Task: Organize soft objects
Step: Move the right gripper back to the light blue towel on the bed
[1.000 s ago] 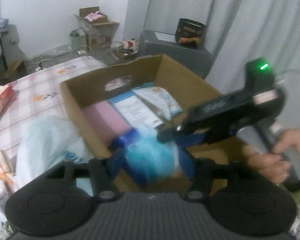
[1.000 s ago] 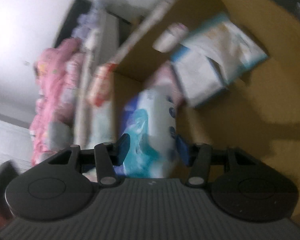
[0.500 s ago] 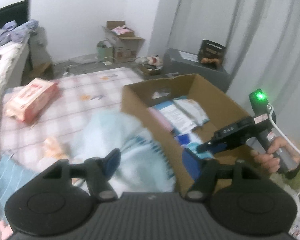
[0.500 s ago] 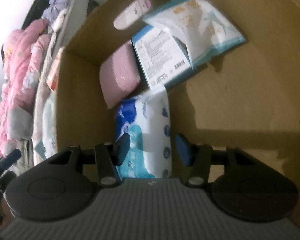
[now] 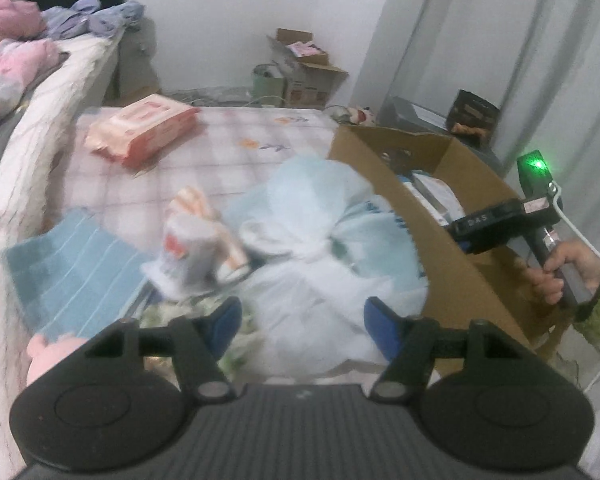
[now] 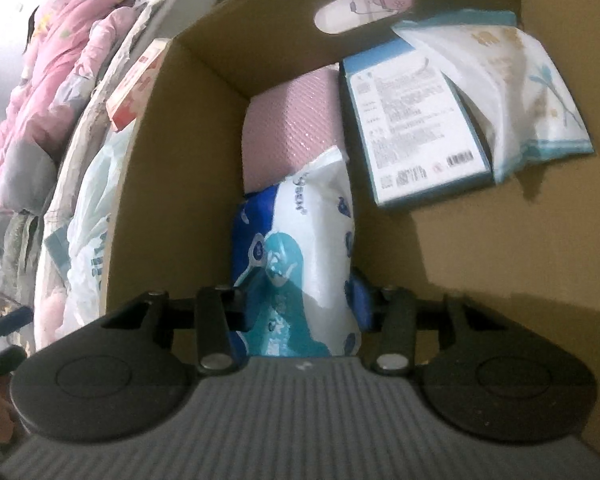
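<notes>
My right gripper is inside the cardboard box, its jaws closing on a blue and white wipes pack that they hold. The pack's far end rests against a pink pack on the box floor. Beside these lie a blue-edged flat box and a white tissue pack. My left gripper stands open outside the box, above a pale plastic bag on the bed, gripping nothing. A hand holds the right gripper's handle at the box's far side.
On the checked bed cover lie a pink-orange wipes pack, a blue striped towel, a small striped packet and something pink and soft. Pink bedding is piled beyond. Cartons stand by the far wall.
My left gripper let go of the blue pack and swung left, out of the box, over the plastic bag. My right gripper rolled and carried the pack down into the box.
</notes>
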Demonstrator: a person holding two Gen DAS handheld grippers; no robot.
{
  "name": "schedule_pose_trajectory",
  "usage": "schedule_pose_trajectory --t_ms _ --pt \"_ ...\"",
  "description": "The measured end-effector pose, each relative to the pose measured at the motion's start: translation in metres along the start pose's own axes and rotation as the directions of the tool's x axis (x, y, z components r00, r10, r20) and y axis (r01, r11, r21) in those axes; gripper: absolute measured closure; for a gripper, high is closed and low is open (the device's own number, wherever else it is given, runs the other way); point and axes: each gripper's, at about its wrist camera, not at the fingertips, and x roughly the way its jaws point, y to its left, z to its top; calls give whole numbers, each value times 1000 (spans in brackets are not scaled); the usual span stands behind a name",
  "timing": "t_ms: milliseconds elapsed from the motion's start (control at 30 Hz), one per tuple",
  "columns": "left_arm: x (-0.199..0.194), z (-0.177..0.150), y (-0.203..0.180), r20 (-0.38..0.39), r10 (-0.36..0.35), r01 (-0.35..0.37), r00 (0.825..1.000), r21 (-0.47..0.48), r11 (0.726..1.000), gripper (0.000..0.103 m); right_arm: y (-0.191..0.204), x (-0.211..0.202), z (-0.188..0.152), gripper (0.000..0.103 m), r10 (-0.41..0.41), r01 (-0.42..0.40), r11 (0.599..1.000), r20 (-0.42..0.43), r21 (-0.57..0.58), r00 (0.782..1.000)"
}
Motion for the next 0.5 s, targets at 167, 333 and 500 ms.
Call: schedule_pose_trajectory --t_ms 167,333,500 --pt "-15 -9 12 30 41 -41 999 -6 999 33 -6 -4 3 50 -12 13 998 -11 60 1000" --pt "-36 -15 25 77 78 -77 994 -9 997 28 1 -28 -2 31 -55 50 996 54 79 997" --pt "-58 -20 41 119 122 -121 985 -14 993 26 30 -69 -5 31 -79 68 995 173 67 982"
